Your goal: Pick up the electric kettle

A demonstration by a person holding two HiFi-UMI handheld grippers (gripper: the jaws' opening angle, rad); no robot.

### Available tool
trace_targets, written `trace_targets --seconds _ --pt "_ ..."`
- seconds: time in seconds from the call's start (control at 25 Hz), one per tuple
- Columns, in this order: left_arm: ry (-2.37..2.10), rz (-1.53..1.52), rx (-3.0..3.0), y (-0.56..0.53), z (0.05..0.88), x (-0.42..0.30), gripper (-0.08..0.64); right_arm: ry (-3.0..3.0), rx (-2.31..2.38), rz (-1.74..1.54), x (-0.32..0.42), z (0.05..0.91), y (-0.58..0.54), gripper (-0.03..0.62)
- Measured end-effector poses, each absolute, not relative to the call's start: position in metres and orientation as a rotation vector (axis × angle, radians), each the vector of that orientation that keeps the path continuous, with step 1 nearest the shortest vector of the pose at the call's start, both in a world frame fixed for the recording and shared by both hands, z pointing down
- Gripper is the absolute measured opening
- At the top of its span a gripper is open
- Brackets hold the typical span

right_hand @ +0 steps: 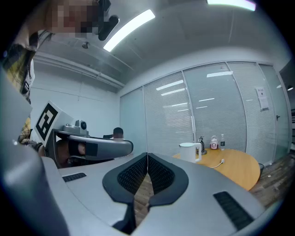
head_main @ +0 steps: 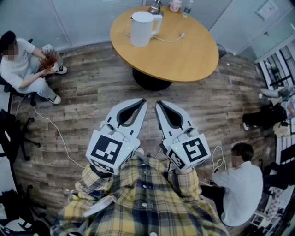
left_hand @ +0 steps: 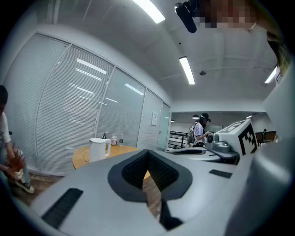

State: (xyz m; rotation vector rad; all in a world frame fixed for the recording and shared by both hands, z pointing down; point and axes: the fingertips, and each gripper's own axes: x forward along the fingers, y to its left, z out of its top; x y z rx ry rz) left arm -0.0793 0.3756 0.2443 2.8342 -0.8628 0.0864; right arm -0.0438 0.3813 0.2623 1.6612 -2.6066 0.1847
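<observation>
The kettle (head_main: 143,28) stands upright on the round wooden counter (head_main: 193,57), well ahead of both pairs of jaws and touched by neither. Its handle is on the side toward your right gripper's line. Looking along your left gripper (head_main: 143,101), the kettle sits left of the jaw tips. Looking along your right gripper (head_main: 158,103), it sits right of them.

A white cord (head_main: 168,39) lies on the counter beside the kettle and runs off to the right of it. Beyond the kettle, at the counter's far edge, stand a few small bottles (head_main: 186,8).

Your left jaws are closed, with the tips touching and nothing held. Only the wood floor (head_main: 92,101) shows through the gap behind the tips. Your right jaws are closed in the same way and hold nothing.

You hold the two grippers side by side, about level, just in front of your plaid shirt (head_main: 143,198). They angle inward so their tips come near each other. The floor lies between the tips and the counter.

One seated person (head_main: 23,64) is far to the left of the left jaws. Another (head_main: 242,184) sits to the right of the right jaws and behind them.
</observation>
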Motion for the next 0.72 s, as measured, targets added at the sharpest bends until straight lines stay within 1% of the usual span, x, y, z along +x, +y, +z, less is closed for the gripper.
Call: trace_targets --seconds 0.72 --pt "-0.924 0.08 2.819 0.393 0.247 -0.072 0.003 -2.632 1.628 0.185 -0.031 0.265 0.401 0.032"
